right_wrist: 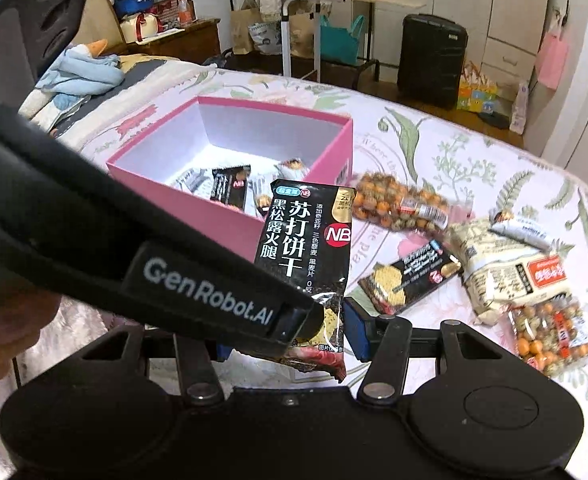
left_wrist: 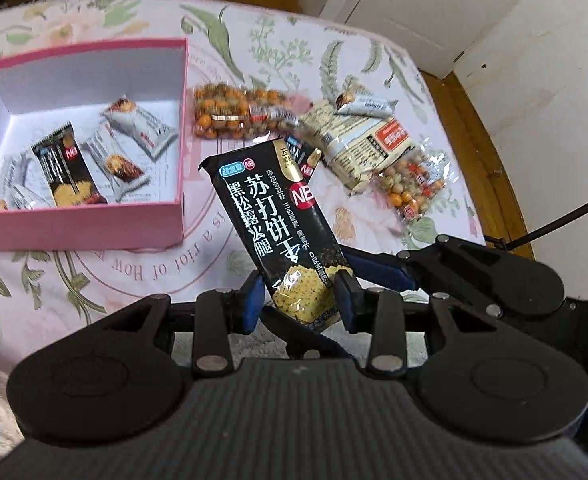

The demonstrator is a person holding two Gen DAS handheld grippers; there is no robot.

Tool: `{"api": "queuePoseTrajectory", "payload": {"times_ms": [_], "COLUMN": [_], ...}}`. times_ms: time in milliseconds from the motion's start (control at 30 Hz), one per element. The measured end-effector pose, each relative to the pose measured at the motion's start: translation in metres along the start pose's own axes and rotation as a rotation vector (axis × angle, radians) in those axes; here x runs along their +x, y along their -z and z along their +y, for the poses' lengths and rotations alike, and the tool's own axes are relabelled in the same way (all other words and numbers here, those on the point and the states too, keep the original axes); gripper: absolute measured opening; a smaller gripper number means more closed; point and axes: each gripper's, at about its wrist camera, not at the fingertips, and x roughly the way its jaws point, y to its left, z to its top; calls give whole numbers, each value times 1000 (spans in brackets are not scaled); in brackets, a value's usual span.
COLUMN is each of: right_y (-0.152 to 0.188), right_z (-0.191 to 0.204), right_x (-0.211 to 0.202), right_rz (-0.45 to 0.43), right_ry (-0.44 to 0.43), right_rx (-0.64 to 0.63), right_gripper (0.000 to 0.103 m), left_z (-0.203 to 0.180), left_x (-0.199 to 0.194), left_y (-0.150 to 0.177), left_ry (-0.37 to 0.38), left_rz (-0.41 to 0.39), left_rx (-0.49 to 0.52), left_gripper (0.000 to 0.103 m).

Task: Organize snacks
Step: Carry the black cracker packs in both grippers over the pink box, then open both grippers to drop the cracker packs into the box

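Both the left gripper (left_wrist: 300,300) and the right gripper (right_wrist: 289,336) are narrowly closed on one black cracker packet (left_wrist: 277,224), held upright above the floral cloth (left_wrist: 93,276). It hangs just right of the pink box (left_wrist: 81,224), with more snacks lying farther right.

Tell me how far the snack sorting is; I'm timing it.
Done: several packets lie in the pink box. In hand: the left gripper clamps a black cracker packet; the right gripper grip is unclear. Left: two nut bags, a beige bag, a small white packet, a second cracker packet.
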Motion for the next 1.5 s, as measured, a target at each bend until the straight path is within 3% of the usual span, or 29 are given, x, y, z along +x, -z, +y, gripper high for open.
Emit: {"api": "queuePoseTrajectory", "payload": {"times_ms": [267, 400, 733, 1067, 1133, 1200, 1267, 1500], "right_y": [-34, -60, -118, -110, -108, -106, -102, -89], "right_z": [10, 13, 10, 21, 25, 29, 27, 5], "right_x": [4, 22, 107, 164, 165, 162, 154, 87], "right_rz": [-52, -82, 1, 82, 71, 49, 22, -64], "right_ry": [-15, -70, -195, -232, -212, -200, -193, -184], "right_rx": [-65, -99, -101, -79, -97, -115, -110, -59], "right_gripper": [59, 59, 59, 59, 62, 76, 77, 77], "left_z": [23, 51, 143, 182, 180, 177, 174, 149], "left_x": [-27, -31, 17, 63, 64, 63, 61, 23], "left_y": [-20, -40, -98, -100, -99, -99, -98, -86], "left_ry": [-22, -40, -28, -79, -103, -156, -216, -185], "left_rz": [-92, -120, -5, 52, 37, -14, -41, -110], "left_rx": [19, 19, -101, -173, -161, -130, -111, -7], "left_gripper": [37, 37, 39, 40, 40, 42, 43, 43]}}
